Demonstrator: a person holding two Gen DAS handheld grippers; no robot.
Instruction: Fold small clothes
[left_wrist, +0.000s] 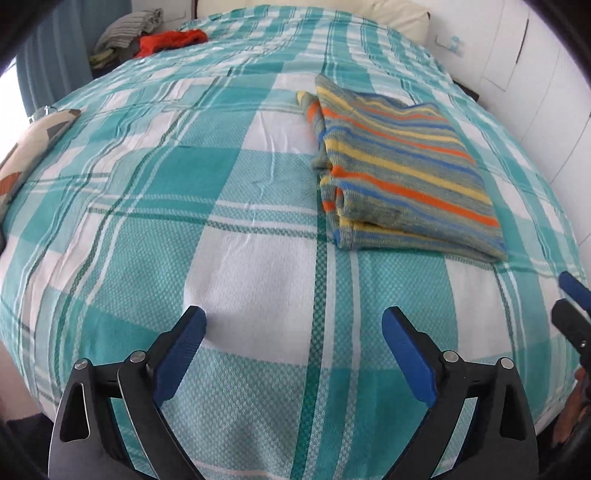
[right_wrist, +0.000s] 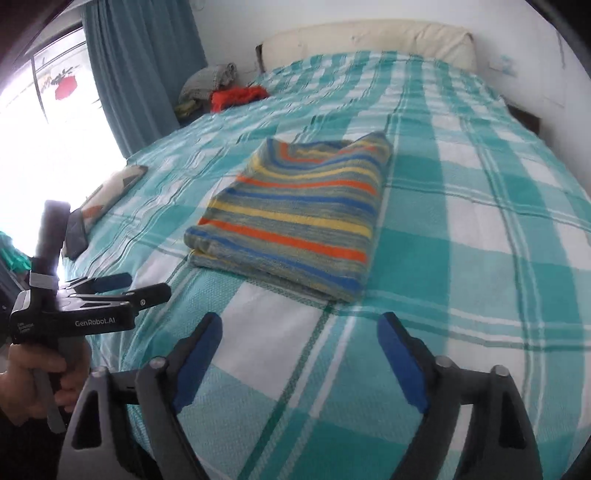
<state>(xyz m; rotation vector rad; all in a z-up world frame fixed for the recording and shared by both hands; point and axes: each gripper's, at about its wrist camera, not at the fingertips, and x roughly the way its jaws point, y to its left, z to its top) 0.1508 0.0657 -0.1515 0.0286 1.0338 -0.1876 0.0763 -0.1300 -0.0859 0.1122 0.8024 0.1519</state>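
Note:
A folded garment with grey, yellow, orange and blue stripes lies flat on the teal and white checked bedspread. My left gripper hangs open over bare bedspread, below and left of that garment, with nothing between its blue pads. In the right wrist view the same striped garment lies just beyond my right gripper, which is also open and holds nothing. The left gripper shows there at the left, held by a hand.
A pile of loose clothes, with a red piece and a grey striped piece, sits at the far left corner of the bed. A patterned cushion lies at the left edge. A cream pillow lines the headboard; white wall stands on the right.

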